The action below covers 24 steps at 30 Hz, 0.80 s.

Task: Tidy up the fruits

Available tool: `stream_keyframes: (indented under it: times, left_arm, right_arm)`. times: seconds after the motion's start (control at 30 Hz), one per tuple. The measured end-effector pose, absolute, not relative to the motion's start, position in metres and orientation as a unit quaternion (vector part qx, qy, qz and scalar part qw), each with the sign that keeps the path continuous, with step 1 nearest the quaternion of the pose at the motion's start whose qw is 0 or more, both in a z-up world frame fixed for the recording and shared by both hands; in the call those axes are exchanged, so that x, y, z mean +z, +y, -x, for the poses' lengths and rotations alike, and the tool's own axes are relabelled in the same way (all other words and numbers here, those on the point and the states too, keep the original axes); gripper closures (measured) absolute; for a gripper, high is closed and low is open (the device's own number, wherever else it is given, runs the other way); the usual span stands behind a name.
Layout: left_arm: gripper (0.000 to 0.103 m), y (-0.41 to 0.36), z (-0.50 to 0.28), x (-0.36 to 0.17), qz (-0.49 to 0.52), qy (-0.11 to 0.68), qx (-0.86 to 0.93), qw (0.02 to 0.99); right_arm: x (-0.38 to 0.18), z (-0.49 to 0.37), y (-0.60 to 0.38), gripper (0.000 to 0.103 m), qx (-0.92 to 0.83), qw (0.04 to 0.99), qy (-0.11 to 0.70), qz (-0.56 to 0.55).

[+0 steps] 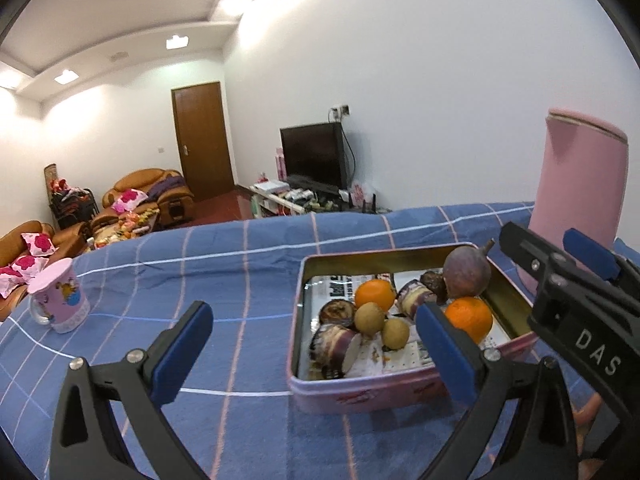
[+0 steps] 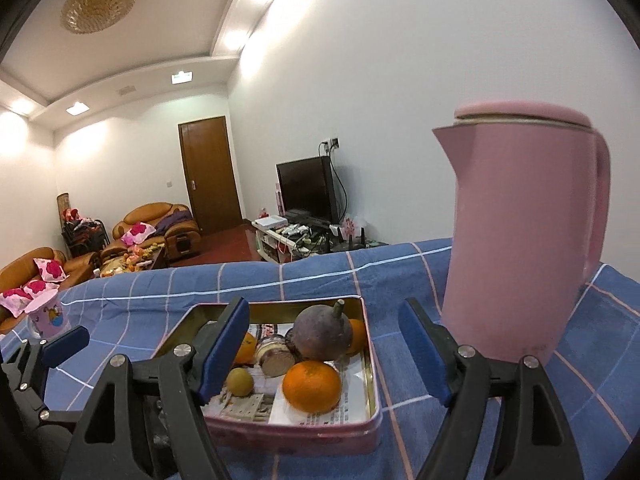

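Now we hold both tools over the desk (image 1: 248,264), which is draped in a blue checked cloth, and both face the pink tin (image 2: 362,436) where the fruit sits. Our left tool (image 1: 310,350) is spread wide and empty, its right pad in front of the tin's near wall. Our right tool (image 2: 324,360) is also spread with nothing pinched; the tin lies between its fingers in that view.

Inside the tin, on printed paper, we see a purple fruit (image 2: 323,332) with a stem towards the back, an orange (image 2: 312,386) towards the front, a second orange (image 1: 374,294) further back, two small brown fruits (image 1: 370,319) and some cut purple pieces (image 1: 336,350).

We judge the risks as follows. The fruits are round and crowded, so a pad pushed in beside one may roll its neighbour or knock it over the low wall. The tin looks light and could slide on the cloth if a finger catches its rim. The jug (image 2: 524,240) stands just beside the tin, near our right tool, and a careless swing could tip it. The two tools are close together and may collide.
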State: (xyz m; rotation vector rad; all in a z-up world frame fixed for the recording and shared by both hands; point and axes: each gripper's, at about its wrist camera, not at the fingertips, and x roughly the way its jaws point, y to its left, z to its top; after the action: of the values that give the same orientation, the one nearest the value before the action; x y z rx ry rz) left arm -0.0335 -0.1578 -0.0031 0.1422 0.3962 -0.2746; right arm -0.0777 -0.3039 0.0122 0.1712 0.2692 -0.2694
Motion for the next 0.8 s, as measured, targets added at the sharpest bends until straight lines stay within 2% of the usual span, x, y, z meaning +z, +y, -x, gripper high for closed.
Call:
stream_keyframes:
  times: [0.17,0.8]
  left_arm:
    - [0.0,-0.149,0.045,-0.001,-0.068,0.175,-0.134,0.973]
    - [0.0,-0.138,0.056,-0.002,-0.05,0.172,-0.128,0.975]
  right_arm:
    - [0.015,0.094,-0.295,0.025,-0.138,0.981,0.115,-0.075]
    - [0.02,0.117,-0.283,0.023,-0.154,0.982,0.086,-0.063]
